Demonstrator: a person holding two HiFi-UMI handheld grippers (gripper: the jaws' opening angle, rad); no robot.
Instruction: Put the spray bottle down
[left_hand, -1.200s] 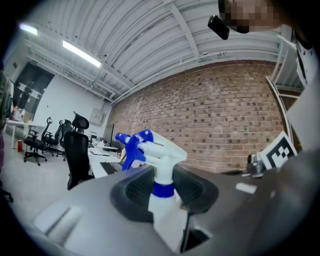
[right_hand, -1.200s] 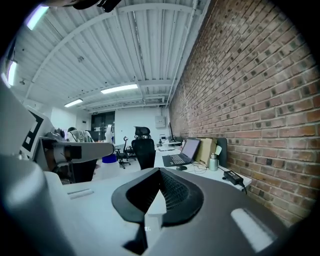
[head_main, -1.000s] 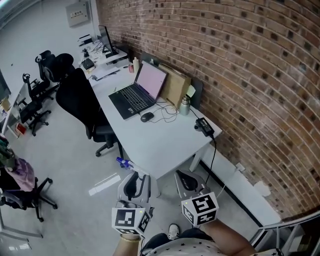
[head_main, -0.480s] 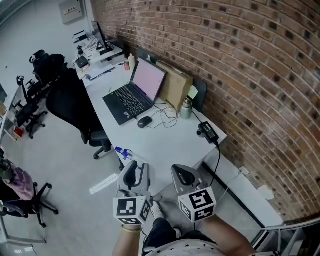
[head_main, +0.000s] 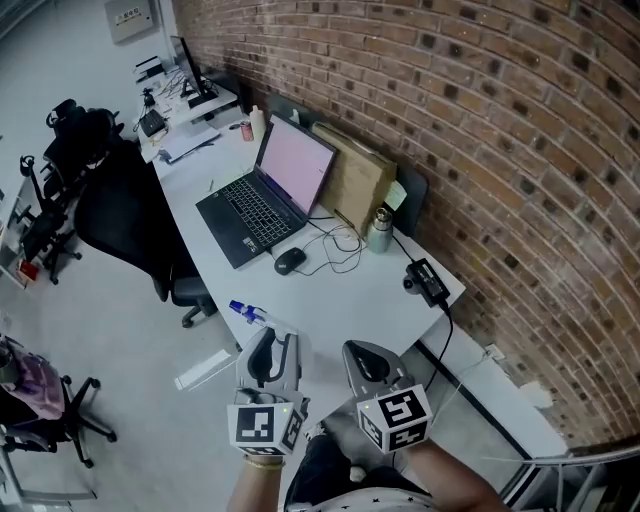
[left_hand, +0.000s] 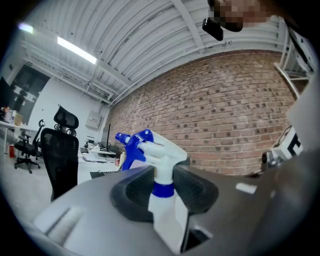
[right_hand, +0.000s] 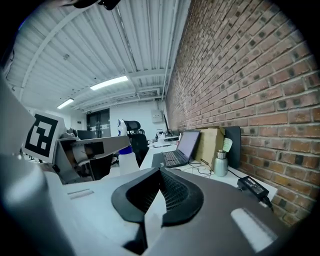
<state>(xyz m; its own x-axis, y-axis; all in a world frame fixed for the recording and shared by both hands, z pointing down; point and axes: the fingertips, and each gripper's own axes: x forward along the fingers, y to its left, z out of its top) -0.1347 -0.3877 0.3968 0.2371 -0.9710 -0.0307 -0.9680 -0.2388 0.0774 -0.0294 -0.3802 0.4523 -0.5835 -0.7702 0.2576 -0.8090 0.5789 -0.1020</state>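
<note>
A white spray bottle (left_hand: 164, 202) with a blue collar and blue trigger head stands upright between the jaws of my left gripper (left_hand: 163, 190), which is shut on its body. In the head view only the bottle's blue trigger (head_main: 244, 311) pokes out ahead of the left gripper (head_main: 268, 347), just off the near left corner of the white desk (head_main: 345, 300). My right gripper (head_main: 362, 360) hangs beside it over the desk's near edge. Its pads (right_hand: 172, 192) meet with nothing between them. The right gripper view shows the bottle (right_hand: 128, 161) to its left.
On the desk lie an open laptop (head_main: 268, 195), a mouse (head_main: 290, 260), a metal flask (head_main: 380, 230), a power brick (head_main: 430, 283) and a cardboard sheet (head_main: 355, 185) against the brick wall. A black office chair (head_main: 125, 220) stands left of the desk.
Both grippers have moved forward together toward the desk's near end, the left still carrying the bottle. The desk now sits closer and higher in the head view.
</note>
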